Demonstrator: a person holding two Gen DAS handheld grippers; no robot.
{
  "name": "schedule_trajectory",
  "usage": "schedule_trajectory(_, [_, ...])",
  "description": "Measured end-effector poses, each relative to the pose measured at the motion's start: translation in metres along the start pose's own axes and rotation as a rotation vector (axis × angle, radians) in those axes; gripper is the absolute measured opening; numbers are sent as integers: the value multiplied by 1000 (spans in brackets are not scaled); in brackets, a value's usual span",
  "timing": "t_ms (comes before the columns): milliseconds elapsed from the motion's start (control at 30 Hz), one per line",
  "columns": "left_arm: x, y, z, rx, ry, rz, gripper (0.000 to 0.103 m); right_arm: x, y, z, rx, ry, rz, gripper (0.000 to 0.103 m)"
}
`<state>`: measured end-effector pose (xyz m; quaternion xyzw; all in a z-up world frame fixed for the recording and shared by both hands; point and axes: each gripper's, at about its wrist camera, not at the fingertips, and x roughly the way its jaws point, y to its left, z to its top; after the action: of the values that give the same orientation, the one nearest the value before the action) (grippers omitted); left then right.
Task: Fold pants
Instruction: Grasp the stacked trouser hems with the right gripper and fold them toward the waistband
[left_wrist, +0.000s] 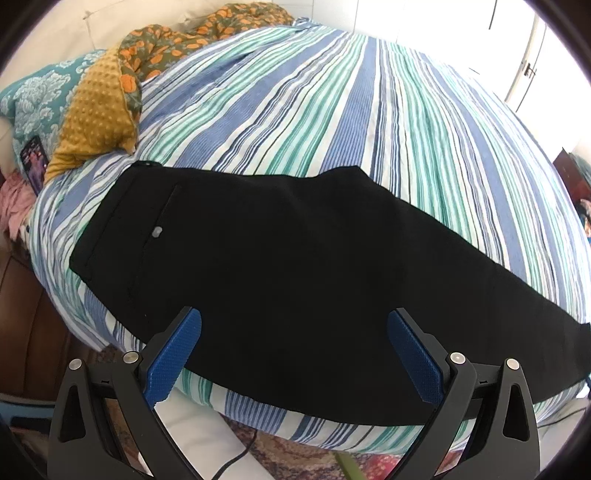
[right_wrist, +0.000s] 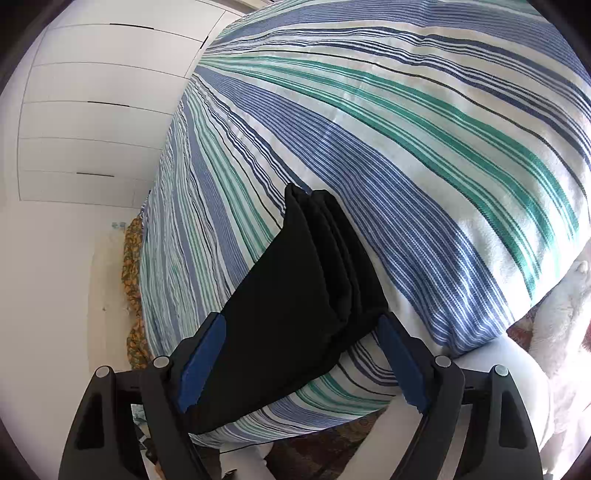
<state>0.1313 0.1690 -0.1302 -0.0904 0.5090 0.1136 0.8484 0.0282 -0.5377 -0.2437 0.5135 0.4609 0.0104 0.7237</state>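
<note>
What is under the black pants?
The pants lie flat on the striped cover of the bed, which shows all around them. Whatever lies directly beneath the fabric is covered and cannot be seen.

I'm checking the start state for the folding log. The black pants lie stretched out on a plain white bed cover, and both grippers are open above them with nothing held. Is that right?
Not quite: the bed cover is not plain white; it is striped in blue, green and white, as both wrist views show. The rest holds: the black pants lie stretched out on it, and the left gripper and right gripper are open with nothing held.
</note>
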Motion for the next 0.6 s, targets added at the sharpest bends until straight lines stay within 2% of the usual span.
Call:
schedule_trajectory(33, [2,1,-1,-6,11,4,101,3,-1,2,5,6,-35,85])
schedule_trajectory(100, [0,2,-3,-18,5,-6,101,9,-1,7,-22,-10,-175,85])
schedule_trajectory(133, [-2,3,-4,-20,-3,-8,101,11,-1,8,-45,-19,-186,85])
schedule_trajectory(233, [-6,5,-4,-14,-15,2,101,21,-2,11,-17,27,-48,84])
schedule_trajectory(300, [-4,8,-5,-17,-13,9,101,26,5,11,-8,65,101,77])
schedule_trajectory(333, [-3,9,-5,-22,-10,8,101,28,8,12,-12,78,141,77])
schedule_trajectory(367, [-2,9,-5,-28,-6,3,101,31,11,13,-26,83,135,77])
schedule_trajectory(467, [0,7,-6,-37,6,-9,101,45,17,17,-63,72,-34,81])
schedule_trajectory(533, [-4,3,-7,-28,-5,-18,101,59,13,18,-25,78,-39,81])
schedule_trajectory(567, [-7,2,-7,-22,-13,-20,101,63,14,18,-26,69,-46,66])
schedule_trajectory(600, [-10,2,-8,-16,-20,-19,101,64,15,18,-45,56,-74,34])
